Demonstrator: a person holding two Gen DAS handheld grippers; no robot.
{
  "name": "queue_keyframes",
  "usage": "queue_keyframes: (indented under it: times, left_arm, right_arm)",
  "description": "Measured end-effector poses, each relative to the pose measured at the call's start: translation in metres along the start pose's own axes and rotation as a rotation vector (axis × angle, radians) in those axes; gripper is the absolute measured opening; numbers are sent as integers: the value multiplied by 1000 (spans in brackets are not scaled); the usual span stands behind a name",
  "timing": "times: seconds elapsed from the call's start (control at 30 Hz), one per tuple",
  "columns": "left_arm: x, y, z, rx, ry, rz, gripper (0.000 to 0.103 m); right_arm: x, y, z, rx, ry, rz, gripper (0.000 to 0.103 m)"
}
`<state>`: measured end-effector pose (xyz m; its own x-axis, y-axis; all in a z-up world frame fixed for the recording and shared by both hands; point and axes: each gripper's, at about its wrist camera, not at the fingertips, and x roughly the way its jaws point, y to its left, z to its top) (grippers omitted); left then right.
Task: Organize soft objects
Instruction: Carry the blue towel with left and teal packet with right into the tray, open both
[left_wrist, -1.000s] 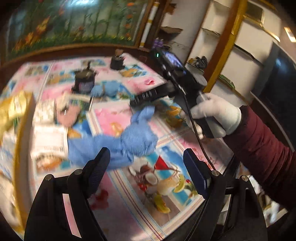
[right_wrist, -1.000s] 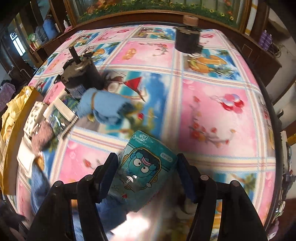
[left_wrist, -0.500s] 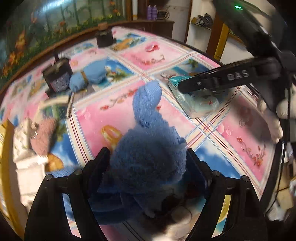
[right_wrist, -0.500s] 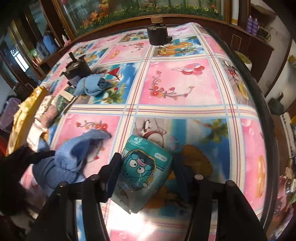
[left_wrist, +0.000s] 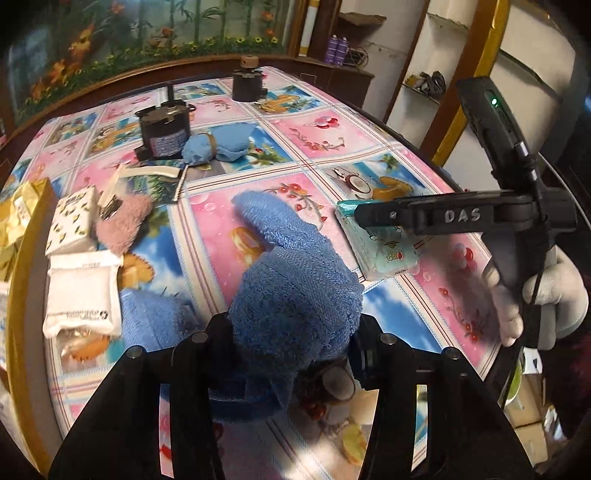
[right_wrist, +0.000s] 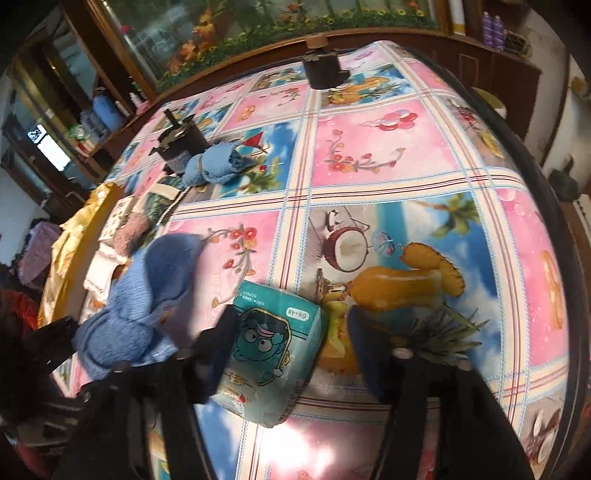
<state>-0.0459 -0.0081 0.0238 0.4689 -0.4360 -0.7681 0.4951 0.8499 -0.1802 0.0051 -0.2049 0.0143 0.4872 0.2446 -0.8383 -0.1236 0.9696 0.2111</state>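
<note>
Patterned tablecloth (left_wrist: 325, 140) w/ pink/blue panels: L gripper (left_wrist: 291, 339) clamped on bunched blue towel (left_wrist: 291, 291) nearest, R gripper (right_wrist: 291, 343) fingers spread astride teal tissue pack (right_wrist: 269, 350) lying on cloth, rolled blue cloth (left_wrist: 218, 146) beside black motor (left_wrist: 164, 129) farther back.

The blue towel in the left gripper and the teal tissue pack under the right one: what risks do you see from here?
1. The blue towel bulges out of the left gripper, and its loose end trails on the table; it may drag or slip.
2. The right gripper stands open around the teal tissue pack, off centre; closing may push it aside.
</note>
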Motion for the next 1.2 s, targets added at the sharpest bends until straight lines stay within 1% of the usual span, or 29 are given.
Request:
queue_keyframes:
  times: [0.07, 0.17, 0.2, 0.23, 0.3, 0.33, 0.4, 0.47, 0.53, 0.63, 0.73, 0.77, 0.87, 1.07, 1.2]
  left_arm:
    - [-3, 2, -3, -23, -8, -1, 47]
    - [-15, 4, -11, -45, -22, 0, 47]
    - [-20, 6, -15, -52, -29, -3, 47]
    - [-24, 7, -17, -61, -37, -8, 47]
    - [-37, 10, -24, -79, -54, -12, 47]
    - [-45, 13, -28, -92, -67, -13, 47]
    - [-61, 21, -33, -122, -100, -24, 47]
    - [-80, 30, -37, -156, -139, -24, 47]
    - [-101, 43, -43, -188, -175, -14, 47]
    - [-131, 66, -51, -243, -222, 13, 47]
    - [-158, 92, -61, -295, -262, 75, 47]
    - [-166, 101, -64, -312, -275, 106, 47]
    - [-182, 129, -72, -355, -292, 178, 47]
    - [-192, 176, -79, -397, -291, 317, 47]
    - [-179, 203, -86, -414, -246, 390, 48]
  right_arm:
    - [4, 14, -2, -37, -3, -56, 74]
    - [13, 38, -7, -115, -3, -163, 75]
    - [15, 44, -10, -137, -5, -178, 76]
    - [16, 52, -13, -160, -12, -188, 74]
    - [12, 58, -16, -181, -26, -160, 56]
    - [11, 59, -16, -176, -19, -139, 50]
    - [7, 57, -18, -153, -26, -84, 47]
    - [3, 56, -21, -138, -33, -56, 44]
    - [-2, 56, -23, -118, -40, -14, 42]
    - [-10, 62, -25, -109, -54, 22, 42]
    - [-22, 74, -25, -114, -76, 69, 42]
    - [-26, 79, -24, -118, -83, 87, 42]
    - [-34, 97, -19, -139, -99, 143, 42]
    - [-38, 147, -5, -195, -94, 246, 42]
    - [-34, 188, 3, -243, -84, 308, 42]
